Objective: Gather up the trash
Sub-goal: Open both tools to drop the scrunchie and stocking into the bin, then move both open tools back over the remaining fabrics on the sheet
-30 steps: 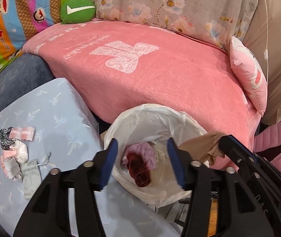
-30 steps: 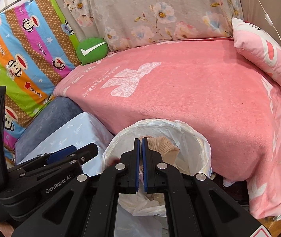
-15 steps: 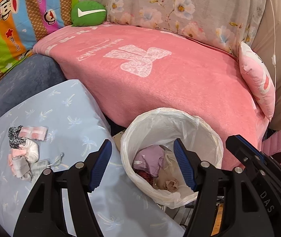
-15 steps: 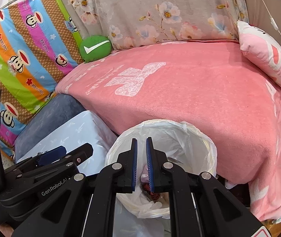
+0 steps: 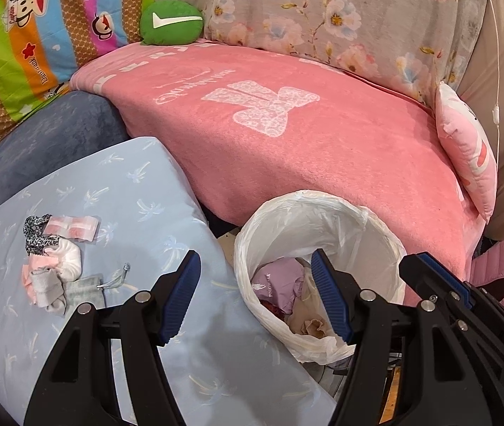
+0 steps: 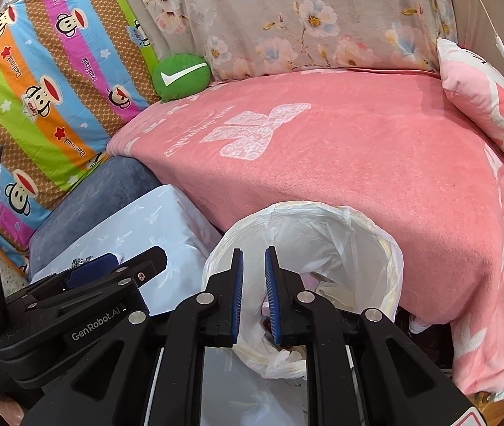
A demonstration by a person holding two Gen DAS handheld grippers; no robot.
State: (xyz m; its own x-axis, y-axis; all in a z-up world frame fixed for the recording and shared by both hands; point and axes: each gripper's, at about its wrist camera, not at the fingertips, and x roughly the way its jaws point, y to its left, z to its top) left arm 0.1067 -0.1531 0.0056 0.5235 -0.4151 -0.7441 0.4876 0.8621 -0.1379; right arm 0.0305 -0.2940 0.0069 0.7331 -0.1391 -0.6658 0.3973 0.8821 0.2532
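A white-lined trash bin (image 5: 276,227) stands between the light-blue cushion (image 5: 117,184) and the pink bed; it also shows in the right wrist view (image 6: 369,245). Inside lie a purple wrapper (image 5: 280,280), a beige crumpled piece (image 5: 314,326) and something red. My left gripper (image 5: 255,284) is open and empty, above the bin's left rim. My right gripper (image 6: 253,280) is open a little and empty, over the bin's near rim. A small heap of scraps (image 5: 51,269) lies on the cushion: a pink packet (image 5: 71,227), a leopard-print strip, white and grey pieces.
The pink blanket (image 5: 287,135) covers the bed behind the bin. A pink pillow (image 5: 468,149) lies at its right end, a green round cushion (image 5: 170,21) at the back. A dark blue cushion (image 5: 49,131) sits left. A pink quilted item (image 5: 500,266) is at far right.
My right gripper opened and the beige piece it held now lies in the bin. Both grippers pulled back and up from the bin; the left one shifted left.
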